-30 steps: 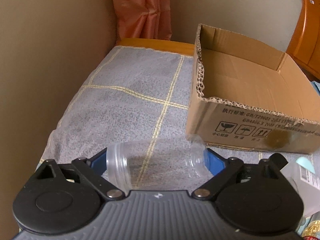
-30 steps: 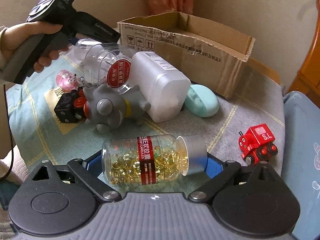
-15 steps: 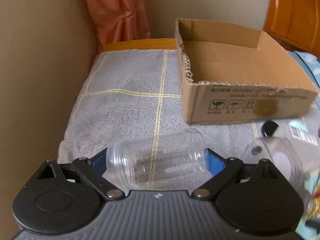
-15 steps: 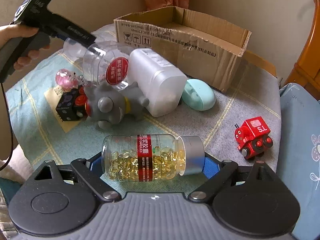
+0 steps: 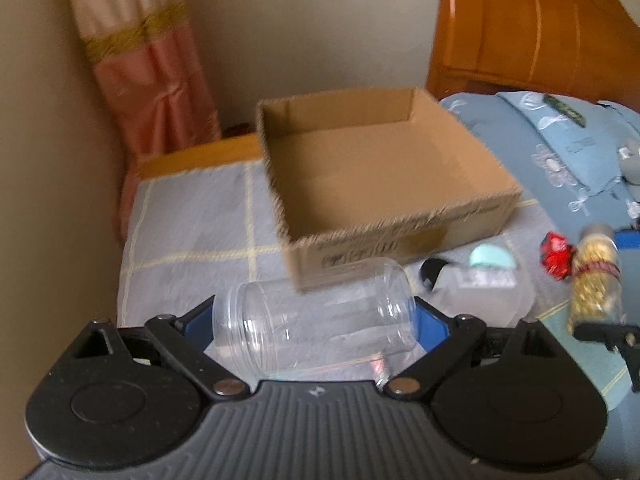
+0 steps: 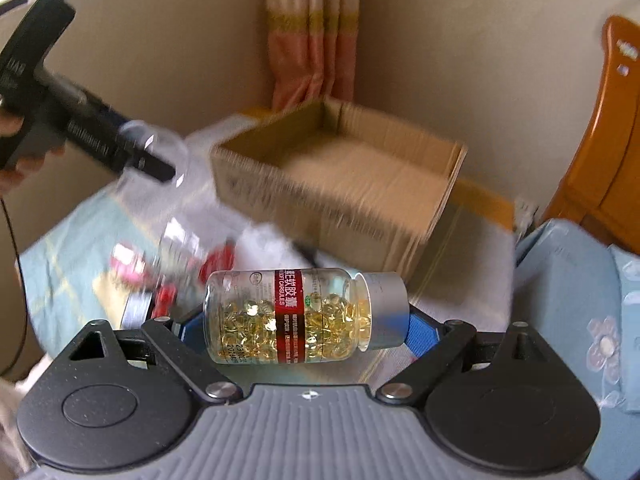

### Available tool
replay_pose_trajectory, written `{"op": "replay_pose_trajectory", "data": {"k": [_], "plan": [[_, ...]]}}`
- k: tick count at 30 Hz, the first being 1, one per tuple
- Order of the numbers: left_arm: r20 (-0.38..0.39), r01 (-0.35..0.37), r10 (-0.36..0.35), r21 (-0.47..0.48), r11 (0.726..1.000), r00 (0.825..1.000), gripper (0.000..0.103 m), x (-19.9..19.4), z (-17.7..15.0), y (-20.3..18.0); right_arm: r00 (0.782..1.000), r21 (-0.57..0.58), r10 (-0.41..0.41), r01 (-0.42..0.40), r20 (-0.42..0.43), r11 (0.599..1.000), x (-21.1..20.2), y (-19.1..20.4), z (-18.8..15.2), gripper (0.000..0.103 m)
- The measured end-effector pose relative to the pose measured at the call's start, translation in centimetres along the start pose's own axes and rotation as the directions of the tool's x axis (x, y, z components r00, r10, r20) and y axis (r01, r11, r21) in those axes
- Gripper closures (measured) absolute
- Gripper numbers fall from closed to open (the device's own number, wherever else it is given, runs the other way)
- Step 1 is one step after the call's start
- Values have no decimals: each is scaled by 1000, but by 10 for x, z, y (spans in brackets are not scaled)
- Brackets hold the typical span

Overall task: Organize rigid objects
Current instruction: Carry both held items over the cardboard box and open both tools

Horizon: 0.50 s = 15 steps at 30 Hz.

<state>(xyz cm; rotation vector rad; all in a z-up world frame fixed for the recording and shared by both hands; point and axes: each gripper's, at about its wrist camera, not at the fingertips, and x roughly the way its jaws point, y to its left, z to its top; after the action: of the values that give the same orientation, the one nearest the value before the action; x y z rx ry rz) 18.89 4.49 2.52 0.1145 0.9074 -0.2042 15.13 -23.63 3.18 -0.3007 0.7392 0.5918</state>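
Note:
My left gripper (image 5: 314, 322) is shut on an empty clear plastic jar (image 5: 320, 332), held sideways by its two ends above the cloth. An open cardboard box (image 5: 400, 240) stands just beyond it, with nothing visible inside. My right gripper (image 6: 306, 320) is shut on a clear bottle of yellow capsules (image 6: 296, 316) with a red label and a silver cap, held sideways in the air. The box (image 6: 320, 208) lies ahead of it. In the right wrist view a hand carries the left gripper (image 6: 80, 132) with the jar (image 6: 164, 152) at upper left.
On the grey checked cloth (image 5: 192, 232) lie a white plastic bottle (image 5: 484, 292), a teal oval case (image 5: 492, 258) and a red toy (image 5: 556, 256). More blurred toys (image 6: 168, 292) lie lower left in the right wrist view. A wall, a curtain (image 5: 156, 80) and wooden furniture (image 5: 520, 28) surround the table.
Both grippers have risen with their loads; the jar and the capsule bottle have left the cloth. The box now appears from higher up, its inside visible. The left gripper has rolled.

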Motion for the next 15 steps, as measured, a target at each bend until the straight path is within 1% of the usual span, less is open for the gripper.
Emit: {"op": "replay_pose_trajectory", "data": {"k": [3,6,9,12,15], "plan": [[29,5,-5,29,1000,1000,8,1,19,-6,999,25,-36,36,18,999,5,-6,23,7],[50,5,-7,32,999,999,8,8,38,-9,997,74,-77,76,19,994,16,-13,47,7],[55,8,-9,21,1000,998,8,20,57,-11,995,132,-100,97,16,987,31,-21,70,7],[49,-13,13,3,1000,999,8,35,76,-10,993,185,-117,115,1,976,46,-27,88,7],[37,-33,34,-23,999,999,8,52,95,-8,993,238,-118,117,-7,964,61,-33,103,7]]}}
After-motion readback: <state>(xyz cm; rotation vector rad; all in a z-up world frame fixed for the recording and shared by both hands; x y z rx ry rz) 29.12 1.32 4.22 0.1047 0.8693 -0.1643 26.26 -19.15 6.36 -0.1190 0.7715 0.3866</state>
